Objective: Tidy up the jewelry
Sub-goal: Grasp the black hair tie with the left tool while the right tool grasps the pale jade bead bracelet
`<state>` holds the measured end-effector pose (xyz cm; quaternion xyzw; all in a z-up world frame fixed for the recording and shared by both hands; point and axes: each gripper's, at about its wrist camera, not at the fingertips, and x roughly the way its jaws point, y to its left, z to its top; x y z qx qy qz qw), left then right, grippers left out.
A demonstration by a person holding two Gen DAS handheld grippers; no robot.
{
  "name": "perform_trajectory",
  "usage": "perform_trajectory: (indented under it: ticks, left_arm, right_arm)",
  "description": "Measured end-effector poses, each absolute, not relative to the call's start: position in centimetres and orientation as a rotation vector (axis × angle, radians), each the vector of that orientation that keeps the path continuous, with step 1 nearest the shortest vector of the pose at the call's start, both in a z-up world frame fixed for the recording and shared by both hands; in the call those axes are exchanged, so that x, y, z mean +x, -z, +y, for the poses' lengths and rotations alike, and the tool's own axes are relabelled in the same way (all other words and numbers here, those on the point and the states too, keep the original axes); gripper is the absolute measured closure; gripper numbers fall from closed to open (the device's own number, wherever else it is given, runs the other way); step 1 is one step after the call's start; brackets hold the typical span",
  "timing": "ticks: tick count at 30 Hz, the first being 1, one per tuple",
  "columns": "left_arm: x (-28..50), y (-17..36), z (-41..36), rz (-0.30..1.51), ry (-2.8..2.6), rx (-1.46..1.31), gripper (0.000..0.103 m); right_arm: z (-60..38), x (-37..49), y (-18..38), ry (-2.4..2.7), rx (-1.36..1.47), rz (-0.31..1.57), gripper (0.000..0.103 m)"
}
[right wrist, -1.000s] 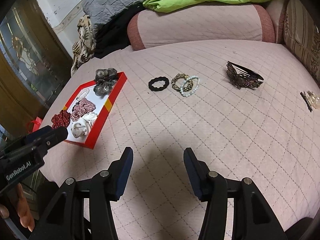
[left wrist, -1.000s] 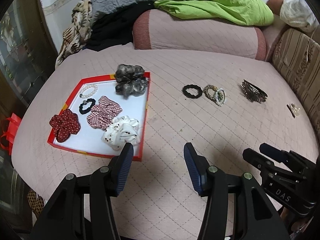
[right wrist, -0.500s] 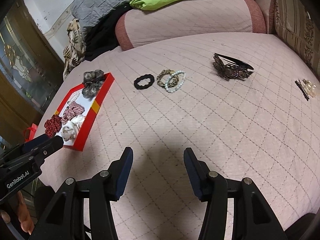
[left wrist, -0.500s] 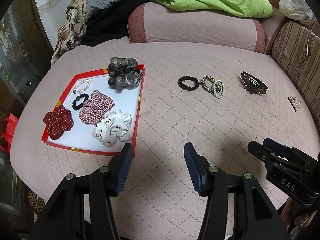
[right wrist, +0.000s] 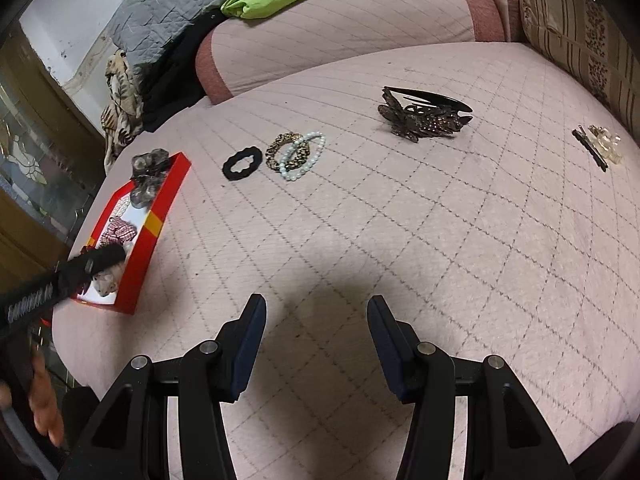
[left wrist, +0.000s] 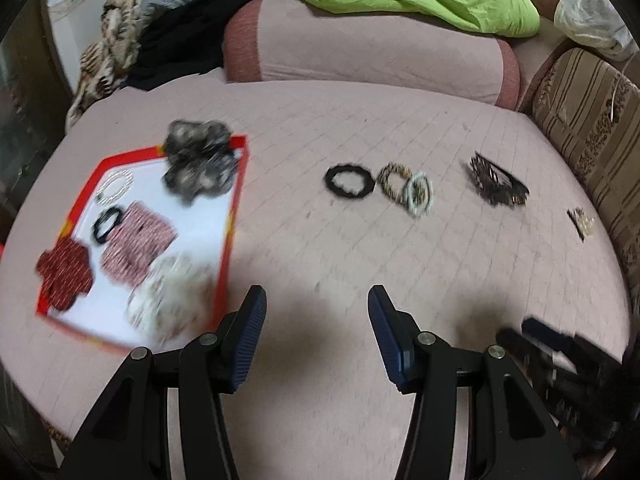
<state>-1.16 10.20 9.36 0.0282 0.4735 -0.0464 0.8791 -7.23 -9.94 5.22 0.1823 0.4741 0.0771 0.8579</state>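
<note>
Both grippers lower and nearer the bedspread point(right wrist: 440, 220) than before.

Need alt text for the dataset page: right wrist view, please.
The right tool hangs open and empty over a pink quilted bed. Ahead lie a black hair tie, two overlapping bracelets, a brown hair claw and a small clip. At left, a red tray holds scrunchies, with the left tool in front of it.

Red tray point(left wrist: 234, 216) at left holding scrunchies; loose on quilt: black tie point(right wrist: 242, 164), leopard bracelet point(right wrist: 287, 150) overlapped by pearl one point(right wrist: 306, 156), claw clip point(right wrist: 424, 116) (upright), small clips point(right wrist: 600, 145) far right.
</note>
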Motion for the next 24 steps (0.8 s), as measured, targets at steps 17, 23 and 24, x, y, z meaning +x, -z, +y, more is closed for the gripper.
perform_trajectory:
  ticks: [17,23,24]
  left_arm:
    - [14.9,-2.8,8.9,1.058,0.109,0.062,0.062]
    - [16.3,-1.1,8.2,1.047,0.105,0.104,0.062]
    - [16.3,-1.0,8.0,1.041,0.105,0.119,0.062]
  right_arm:
    - [-9.4,5.8,-3.2,-0.201,0.346,0.984,0.060]
    - [-7.3,7.7,-2.1,-0.161,0.255,1.015,0.061]
    - [-7.0,7.9,-2.1,-0.143,0.232,1.017,0.063]
